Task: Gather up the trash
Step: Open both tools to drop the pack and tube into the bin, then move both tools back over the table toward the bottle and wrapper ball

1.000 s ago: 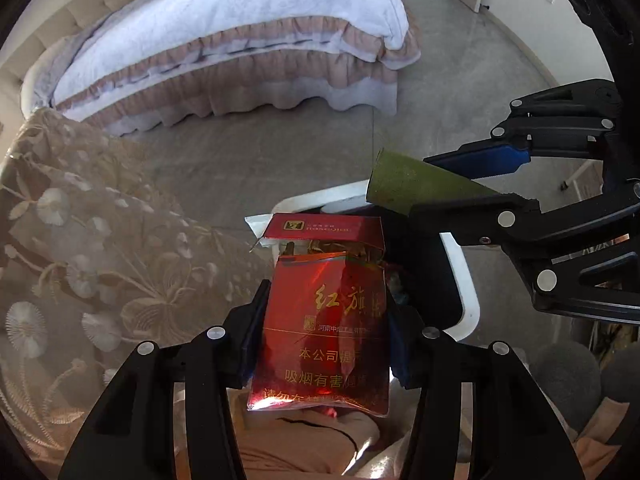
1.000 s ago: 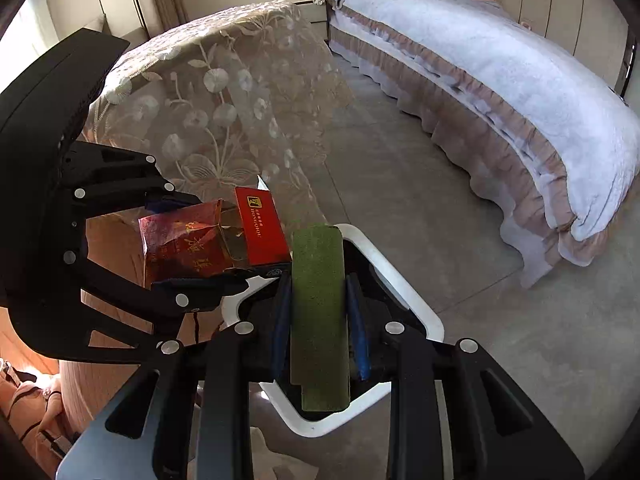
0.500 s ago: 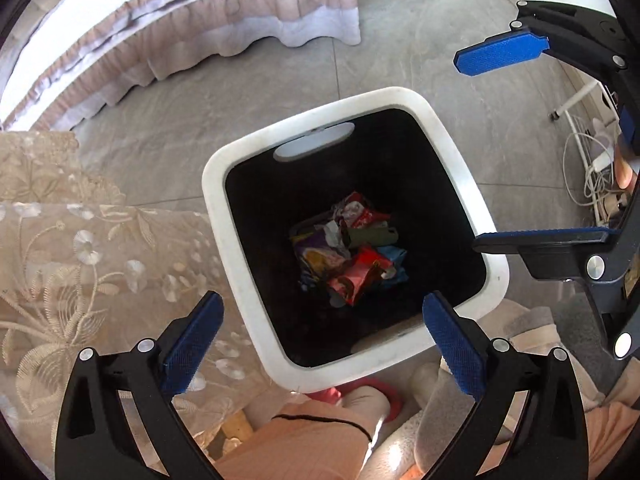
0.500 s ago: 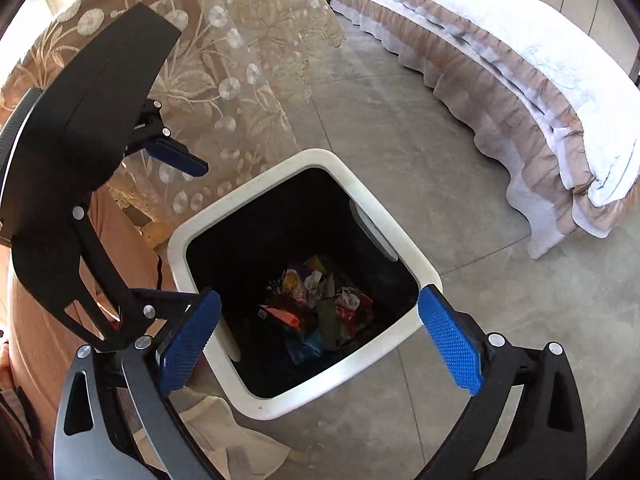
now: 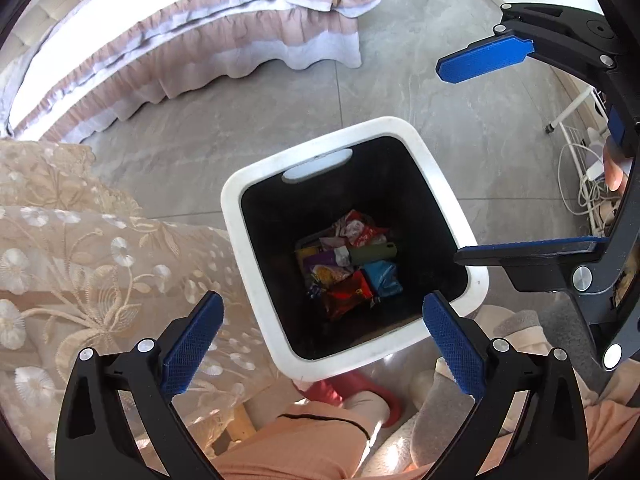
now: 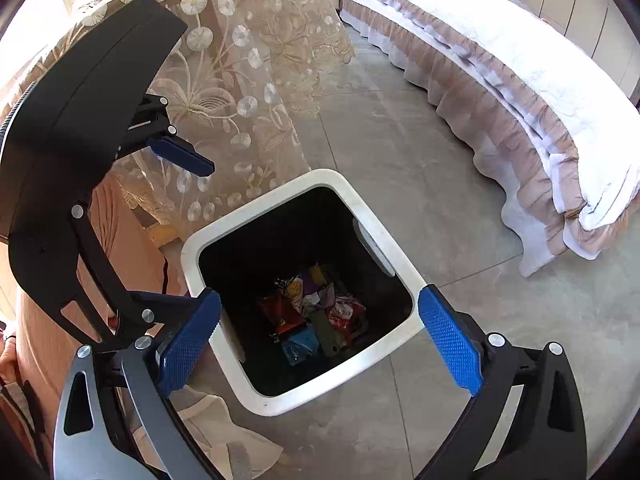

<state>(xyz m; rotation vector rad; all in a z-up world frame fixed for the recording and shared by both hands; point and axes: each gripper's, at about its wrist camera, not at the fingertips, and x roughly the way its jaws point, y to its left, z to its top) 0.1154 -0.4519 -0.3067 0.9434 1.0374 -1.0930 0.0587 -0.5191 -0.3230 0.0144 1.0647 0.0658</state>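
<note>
A white-rimmed trash bin (image 5: pixel 436 168) with a black inside stands on the floor; it also shows in the right wrist view (image 6: pixel 308 184). At its bottom lies a pile of trash: a red cigarette pack (image 5: pixel 348 294), a green packet (image 5: pixel 372 254) and several wrappers (image 6: pixel 316 312). My left gripper (image 5: pixel 324 334) is open and empty above the bin's near side. My right gripper (image 6: pixel 320 332) is open and empty above the bin too; it shows at the right of the left wrist view (image 5: pixel 480 152).
A table with a lace floral cloth (image 5: pixel 80 264) stands right beside the bin. A bed with a frilled skirt (image 6: pixel 500 92) lies across the grey floor. The person's legs and feet (image 5: pixel 360 412) are just behind the bin. Cables and a rack (image 5: pixel 580 160) are at the right.
A second ago my left gripper held the red cigarette pack and my right held the green packet. Both opened and the items dropped into the bin. Both grippers have since risen slightly.
</note>
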